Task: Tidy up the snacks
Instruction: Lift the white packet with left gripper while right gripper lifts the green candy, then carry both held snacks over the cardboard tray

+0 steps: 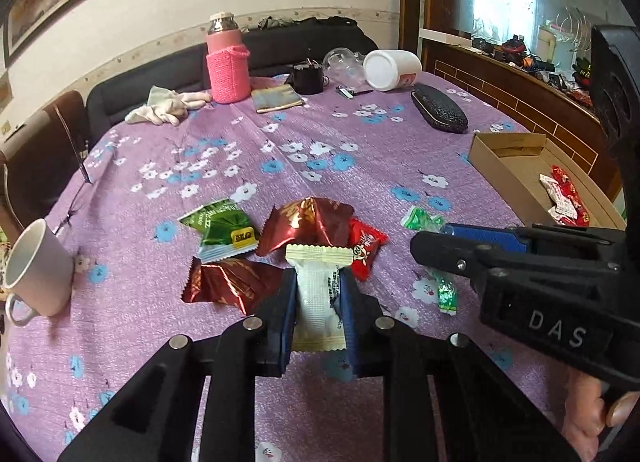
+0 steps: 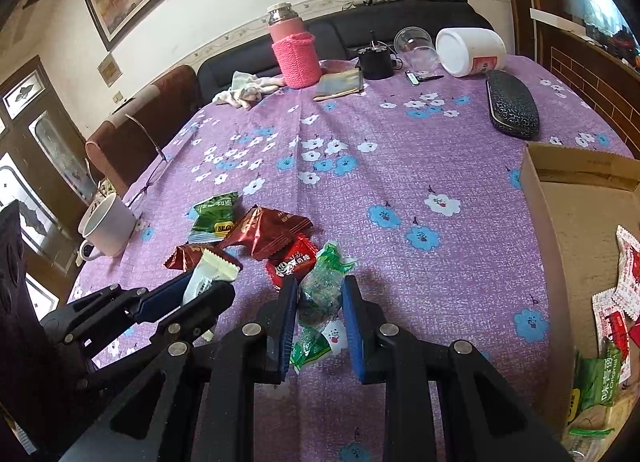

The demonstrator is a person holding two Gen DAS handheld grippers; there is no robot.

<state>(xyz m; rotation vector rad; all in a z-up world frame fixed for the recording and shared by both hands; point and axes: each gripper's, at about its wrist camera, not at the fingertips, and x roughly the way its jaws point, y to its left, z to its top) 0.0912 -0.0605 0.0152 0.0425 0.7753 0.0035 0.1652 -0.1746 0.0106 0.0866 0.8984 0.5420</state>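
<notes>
My left gripper (image 1: 316, 302) is shut on a white snack packet (image 1: 318, 294), also seen in the right wrist view (image 2: 208, 274). My right gripper (image 2: 320, 298) has its blue pads on both sides of a green transparent candy packet (image 2: 320, 290) lying on the cloth, with small gaps showing; the jaws look open. Loose snacks lie ahead: two dark red foil packets (image 1: 308, 222) (image 1: 232, 282), a green packet (image 1: 224, 230), a small red packet (image 1: 366, 248). A cardboard box (image 2: 548, 222) at the right holds several red-white and green packets (image 2: 612, 314).
A white mug (image 1: 36, 266) stands at the table's left edge. At the far end are a pink-sleeved flask (image 1: 226, 58), a cloth (image 1: 168, 106), a black glasses case (image 1: 440, 110), a tipped white tub (image 1: 392, 70) and a clear cup (image 2: 414, 46). The purple floral tablecloth (image 1: 320, 150) covers the table.
</notes>
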